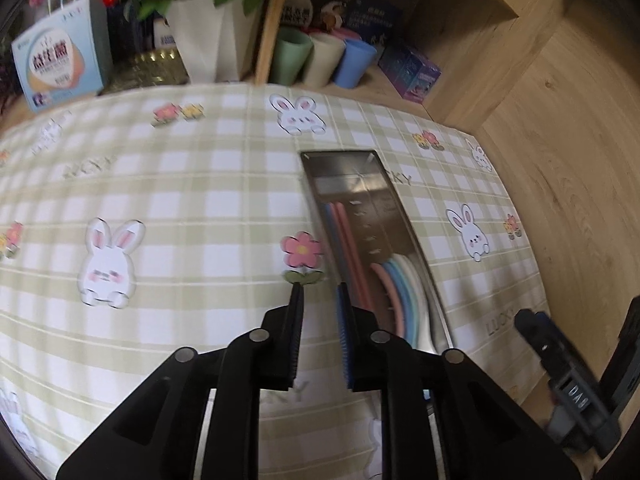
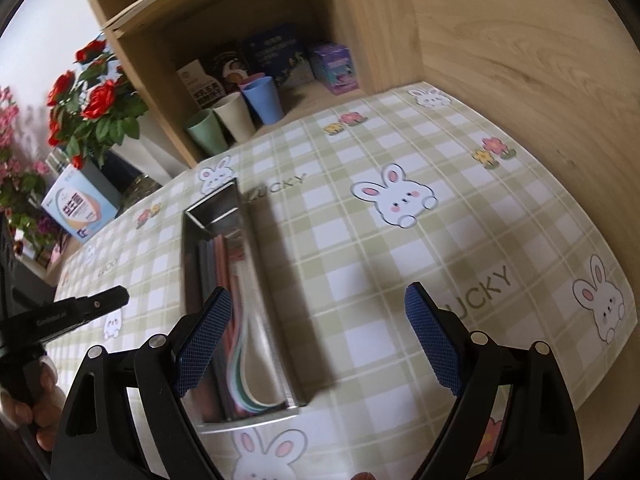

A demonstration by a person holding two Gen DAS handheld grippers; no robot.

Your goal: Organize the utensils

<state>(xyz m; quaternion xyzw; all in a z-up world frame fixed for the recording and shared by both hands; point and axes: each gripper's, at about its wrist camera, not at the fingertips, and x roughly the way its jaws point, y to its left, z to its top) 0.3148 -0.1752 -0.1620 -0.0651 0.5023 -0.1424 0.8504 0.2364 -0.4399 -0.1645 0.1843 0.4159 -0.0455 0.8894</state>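
A narrow steel tray [image 1: 347, 171] lies lengthwise on the checked rabbit tablecloth [image 1: 168, 200]. Inside it are pastel utensils [image 1: 400, 292]: straight pink and blue handles and several curved ones side by side. My left gripper [image 1: 319, 292] hovers just left of the tray's near half, its jaws a narrow gap apart with only cloth showing between them. In the right wrist view the tray [image 2: 260, 280] runs away from me with the utensils [image 2: 236, 320] in it. My right gripper [image 2: 320, 296] stands wide open above the tray's near end, holding nothing. The left gripper [image 2: 92, 304] shows at the left edge.
Green, cream and blue cups [image 1: 320, 60] stand in a wooden shelf behind the table, with boxes [image 1: 408, 68] beside them. A white plant pot [image 1: 212, 36] and a blue-white box [image 1: 60, 64] sit at the back left. Wooden wall [image 1: 560, 160] borders the table's right side.
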